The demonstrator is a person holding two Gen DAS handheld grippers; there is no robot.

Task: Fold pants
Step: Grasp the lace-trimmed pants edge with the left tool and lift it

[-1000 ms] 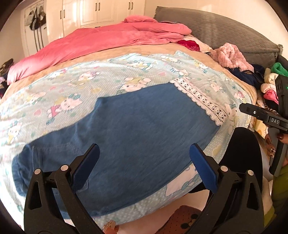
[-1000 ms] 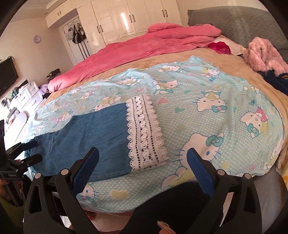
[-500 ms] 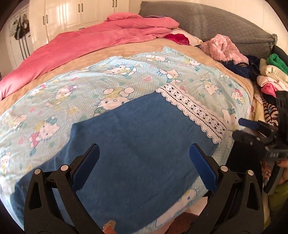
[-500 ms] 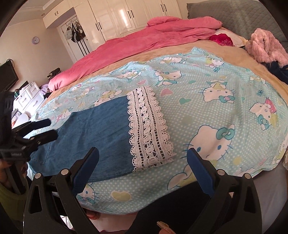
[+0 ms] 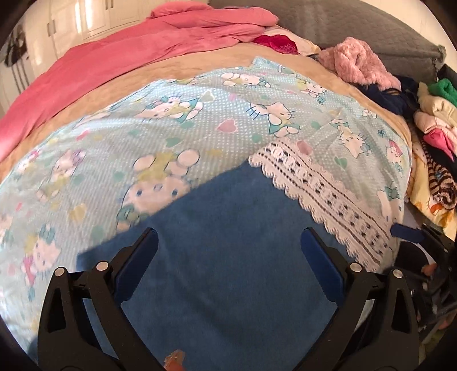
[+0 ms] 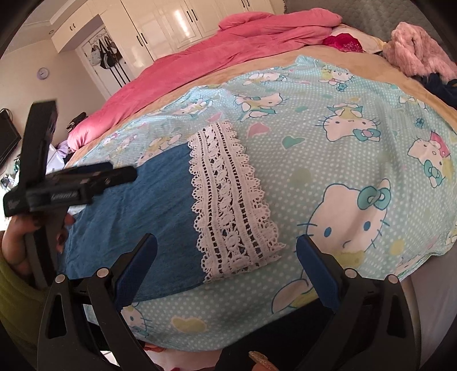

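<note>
Blue denim pants (image 5: 228, 256) flat on cartoon-print sheet (image 6: 328, 159), white lace hem (image 6: 231, 199) rightward | left gripper (image 5: 228, 248) spread wide, empty, above pants | right gripper (image 6: 225, 251) released, near hem

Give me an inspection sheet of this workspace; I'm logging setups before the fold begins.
Surface: bed under a cartoon-cat sheet, tan blanket beyond.
Job's things: blue pants laid flat, white lace hem at the leg end.
Clutter: pink duvet, fluffy pink garment, clothes pile at the bedside.
Grippers: left gripper open above the pants; right gripper open near the hem.
Cables: nothing seen.
Surroundings: white wardrobe, wall clock.
</note>
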